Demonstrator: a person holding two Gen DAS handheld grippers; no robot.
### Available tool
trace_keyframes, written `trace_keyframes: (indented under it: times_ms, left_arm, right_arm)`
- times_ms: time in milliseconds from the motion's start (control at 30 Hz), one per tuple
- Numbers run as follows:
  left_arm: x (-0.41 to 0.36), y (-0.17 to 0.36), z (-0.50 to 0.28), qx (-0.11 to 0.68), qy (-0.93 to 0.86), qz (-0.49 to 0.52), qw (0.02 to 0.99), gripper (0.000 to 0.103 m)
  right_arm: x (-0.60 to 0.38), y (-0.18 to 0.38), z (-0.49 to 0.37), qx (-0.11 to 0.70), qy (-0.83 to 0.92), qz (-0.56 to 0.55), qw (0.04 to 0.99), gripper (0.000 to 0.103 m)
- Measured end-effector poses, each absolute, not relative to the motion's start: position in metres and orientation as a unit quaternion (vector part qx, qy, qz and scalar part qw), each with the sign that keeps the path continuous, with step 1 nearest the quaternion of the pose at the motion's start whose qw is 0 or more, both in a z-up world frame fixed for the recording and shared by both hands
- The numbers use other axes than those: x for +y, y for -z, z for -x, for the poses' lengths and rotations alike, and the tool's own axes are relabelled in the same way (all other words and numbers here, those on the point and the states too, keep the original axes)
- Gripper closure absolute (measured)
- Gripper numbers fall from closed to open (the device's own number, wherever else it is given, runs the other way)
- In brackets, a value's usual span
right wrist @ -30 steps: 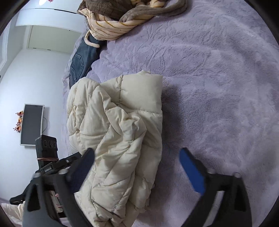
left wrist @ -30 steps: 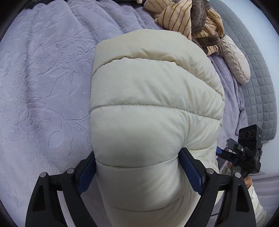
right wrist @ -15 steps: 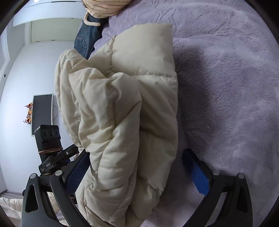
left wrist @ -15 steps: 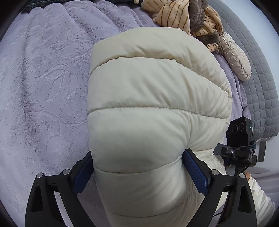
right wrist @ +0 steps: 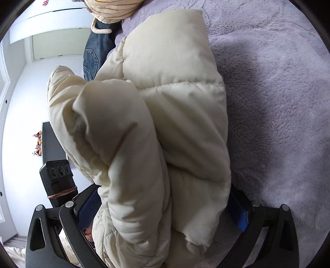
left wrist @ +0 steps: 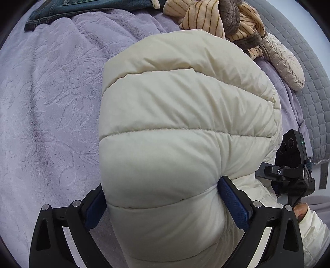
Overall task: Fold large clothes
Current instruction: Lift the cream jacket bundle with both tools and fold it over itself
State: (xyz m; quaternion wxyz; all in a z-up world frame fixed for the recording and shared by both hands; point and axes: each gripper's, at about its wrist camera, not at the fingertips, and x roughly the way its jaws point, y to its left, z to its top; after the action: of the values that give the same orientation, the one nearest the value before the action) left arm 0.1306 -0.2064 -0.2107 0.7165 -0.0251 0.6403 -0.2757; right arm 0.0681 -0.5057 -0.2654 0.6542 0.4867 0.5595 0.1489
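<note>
A cream puffer jacket (left wrist: 185, 127) lies bunched on the lilac bed cover (left wrist: 47, 107). My left gripper (left wrist: 163, 195) points steeply down over it. A thick quilted fold fills the gap, both blue pads (left wrist: 233, 204) still touch and dent it, and the jaws are opening. In the right wrist view the same jacket (right wrist: 165, 115) bulges up between the wide-spread jaws of my right gripper (right wrist: 163, 208), which holds nothing tight. The right gripper's body (left wrist: 288, 167) shows at the jacket's right edge, with a hand in a cream sleeve (left wrist: 309, 224) below it.
A striped tan and brown garment (left wrist: 216, 18) and a knitted beige piece (left wrist: 284, 61) lie at the far end of the bed, beside blue jeans (left wrist: 82, 8). A grey quilted headboard (left wrist: 313, 86) runs along the right. White wall and a dark screen (right wrist: 51, 142) lie beyond the bed's edge.
My right gripper has come down and in, so the jacket now sits between its jaws instead of ahead of them. The left jaws have spread a little around the fold.
</note>
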Motion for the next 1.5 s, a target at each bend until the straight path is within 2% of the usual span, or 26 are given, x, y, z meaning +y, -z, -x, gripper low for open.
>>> trace_keyframes:
  times_ms: [100,167,233,267,333,433,633,1500]
  left_arm:
    - [-0.212,0.207,-0.131,0.637,0.269,0.015,0.722,0.003]
    - [-0.214,0.205,-0.131,0.635,0.266,0.011,0.726,0.003]
    - [-0.212,0.204,-0.131,0.633,0.261,0.008,0.728,0.003]
    - [-0.213,0.203,-0.131,0.633,0.259,0.006,0.729,0.003]
    - [-0.215,0.201,-0.130,0.632,0.255,0.001,0.732,0.004]
    - [-0.218,0.196,-0.128,0.628,0.251,-0.006,0.736,0.006]
    - [-0.219,0.183,-0.122,0.622,0.260,-0.012,0.738,0.018]
    - [-0.150,0.164,-0.100,0.633,0.269,0.065,0.723,0.019]
  right_arm:
    - [-0.503,0.264,-0.066,0.560,-0.146,-0.491,0.651,0.005]
    - [-0.501,0.261,-0.064,0.556,-0.149,-0.498,0.649,0.015]
    - [-0.501,0.258,-0.062,0.548,-0.159,-0.510,0.643,0.032]
    - [-0.495,0.256,-0.054,0.547,-0.161,-0.514,0.641,0.034]
    - [-0.493,0.252,-0.052,0.544,-0.164,-0.511,0.645,0.044]
    - [-0.490,0.247,-0.048,0.540,-0.168,-0.511,0.647,0.050]
    - [-0.493,0.250,-0.045,0.534,-0.173,-0.519,0.645,0.052]
    - [-0.465,0.253,-0.040,0.517,-0.206,-0.503,0.661,0.052]
